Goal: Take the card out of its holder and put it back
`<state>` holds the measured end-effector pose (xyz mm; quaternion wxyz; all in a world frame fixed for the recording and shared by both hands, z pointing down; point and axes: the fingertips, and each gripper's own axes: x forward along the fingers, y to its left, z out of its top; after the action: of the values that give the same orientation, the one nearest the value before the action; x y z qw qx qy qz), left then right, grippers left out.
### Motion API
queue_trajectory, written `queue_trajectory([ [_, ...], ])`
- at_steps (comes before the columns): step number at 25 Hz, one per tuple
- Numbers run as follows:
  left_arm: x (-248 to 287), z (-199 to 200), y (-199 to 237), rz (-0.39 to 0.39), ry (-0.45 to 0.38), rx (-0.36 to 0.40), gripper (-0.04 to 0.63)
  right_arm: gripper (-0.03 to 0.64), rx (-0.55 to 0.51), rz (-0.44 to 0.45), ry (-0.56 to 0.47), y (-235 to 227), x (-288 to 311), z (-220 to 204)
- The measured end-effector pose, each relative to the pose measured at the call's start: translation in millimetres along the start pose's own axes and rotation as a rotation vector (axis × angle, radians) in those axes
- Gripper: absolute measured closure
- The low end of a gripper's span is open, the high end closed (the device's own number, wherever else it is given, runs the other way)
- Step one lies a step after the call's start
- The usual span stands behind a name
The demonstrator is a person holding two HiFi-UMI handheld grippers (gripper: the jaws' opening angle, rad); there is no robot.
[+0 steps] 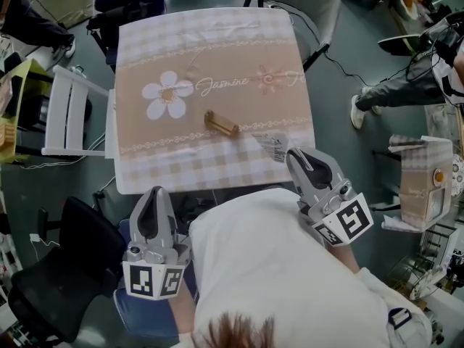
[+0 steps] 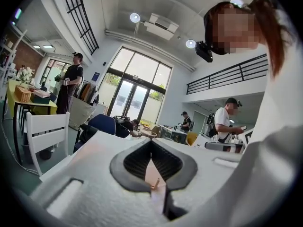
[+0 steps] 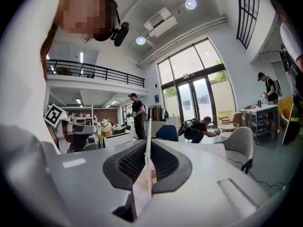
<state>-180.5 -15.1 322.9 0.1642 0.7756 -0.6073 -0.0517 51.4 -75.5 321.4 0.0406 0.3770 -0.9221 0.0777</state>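
Right gripper point(image 1: 294, 156) pinches the card point(image 1: 271, 144) just right of the diagonal wooden holder point(image 1: 221, 123); left gripper point(image 1: 155, 193) pressed together, farther

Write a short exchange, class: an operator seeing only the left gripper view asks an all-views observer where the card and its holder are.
Operator: Where is the card?
Observer: The white printed paper card is pinched in the right tongs, as the head view shows.
Operator: And its holder?
Observer: The small brass-coloured bar holder lies cardless on the beige checked tablecloth, apart from the card.
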Motion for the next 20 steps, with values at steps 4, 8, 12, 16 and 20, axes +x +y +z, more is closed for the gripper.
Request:
queue_trajectory([
  [4, 2.3, -0.5, -0.5, -0.004, 0.001, 0.001, 0.592, 0.598, -0.005, -0.008, 0.002, -2.3, -1.5, -1.0],
  [8, 5.7, -0.9, -1.8, -0.010, 0.005, 0.000, 0.592, 0.598, -0.005, -0.016, 0.005, -4.3, -1.7, -1.2],
  [12, 7.4, 0.3, -1.8, -0.011, 0.003, -0.003, 0.592, 0.597, -0.005, -0.017, 0.012, -4.9, -1.3, -1.2],
  [16, 7.4, 0.3, -1.4, -0.012, 0.003, -0.005, 0.592, 0.598, -0.009, -0.016, 0.015, -3.8, -0.4, -0.7],
  [20, 7.2, -0.3, -2.4, -0.016, 0.004, -0.003, 0.592, 0.598, -0.012, -0.009, 0.018, -1.7, 0.5, -1.7],
])
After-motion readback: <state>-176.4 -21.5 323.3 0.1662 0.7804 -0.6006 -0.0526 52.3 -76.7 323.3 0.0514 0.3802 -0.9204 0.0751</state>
